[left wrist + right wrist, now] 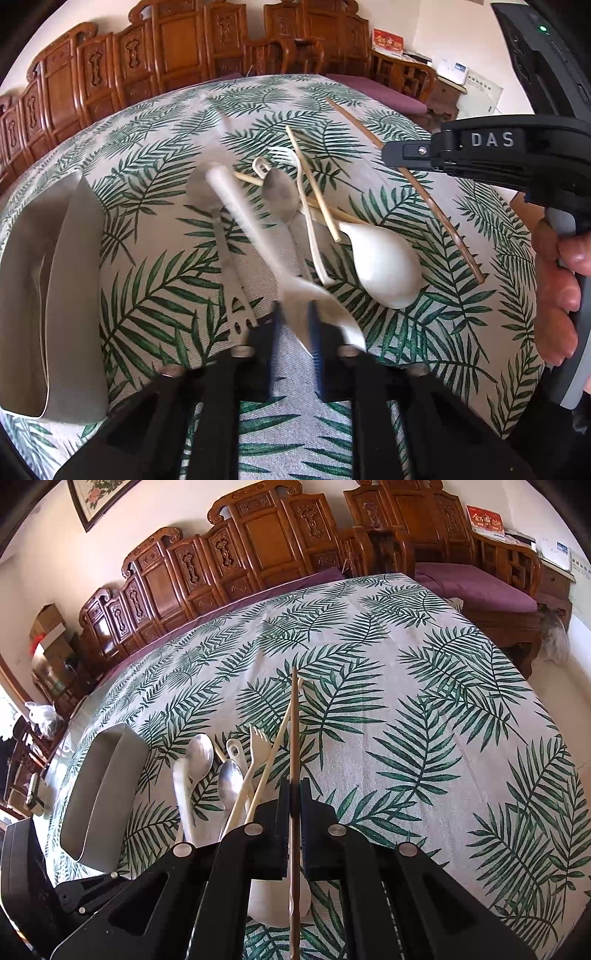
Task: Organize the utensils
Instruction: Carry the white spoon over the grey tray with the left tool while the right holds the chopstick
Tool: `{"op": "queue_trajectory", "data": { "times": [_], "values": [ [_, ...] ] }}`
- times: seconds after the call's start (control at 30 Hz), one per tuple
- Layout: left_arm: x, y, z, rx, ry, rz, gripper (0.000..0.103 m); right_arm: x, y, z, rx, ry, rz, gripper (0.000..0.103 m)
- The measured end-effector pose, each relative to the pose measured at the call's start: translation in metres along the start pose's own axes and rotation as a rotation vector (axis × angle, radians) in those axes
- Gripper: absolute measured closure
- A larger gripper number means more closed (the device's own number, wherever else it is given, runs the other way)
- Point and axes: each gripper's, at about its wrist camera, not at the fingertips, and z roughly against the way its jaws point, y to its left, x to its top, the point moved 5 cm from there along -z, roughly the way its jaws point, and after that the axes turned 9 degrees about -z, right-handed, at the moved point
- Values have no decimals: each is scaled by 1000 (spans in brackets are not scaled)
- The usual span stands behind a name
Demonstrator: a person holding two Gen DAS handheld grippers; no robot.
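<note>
Your left tongs [295, 343] are clenched on the bowl end of a long white plastic spoon [255, 236], whose blurred handle runs up and away over the pile. Your right tongs [294, 808] are clenched on a thin dark-brown wooden chopstick [293, 738] that passes straight between the pads, its far end pointing across the cloth.

In the left wrist view the other utensils lie just beyond the left tongs: a grey metal fork [231, 273] beside the white spoon, a grey metal spoon [280, 195], a slim white plastic fork [306, 206], pale bamboo chopsticks [314, 188] crossing them, and a broad white ceramic soup spoon [384, 262] to the right. A grey rectangular plastic tray [79, 295] stands at the left, apart from the pile. Everything rests on a desk covered by a green palm-leaf cloth [424, 738]. Your right hand [557, 291] shows at the edge.
</note>
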Motion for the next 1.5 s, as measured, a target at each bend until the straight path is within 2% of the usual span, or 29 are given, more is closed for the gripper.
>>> {"op": "queue_trajectory", "data": {
  "times": [0.47,0.7,1.1,1.5],
  "values": [
    [4,9,13,-10,-15,34,102,-3,6,-2,9,6,16,96],
    [6,14,28,14,-41,28,102,-2,8,-1,18,4,21,96],
    [11,60,74,84,-99,72,102,-8,34,9,83,-4,56,96],
    [9,118,109,157,-110,134,102,-14,65,20,147,-13,110,96]
  ]
}}
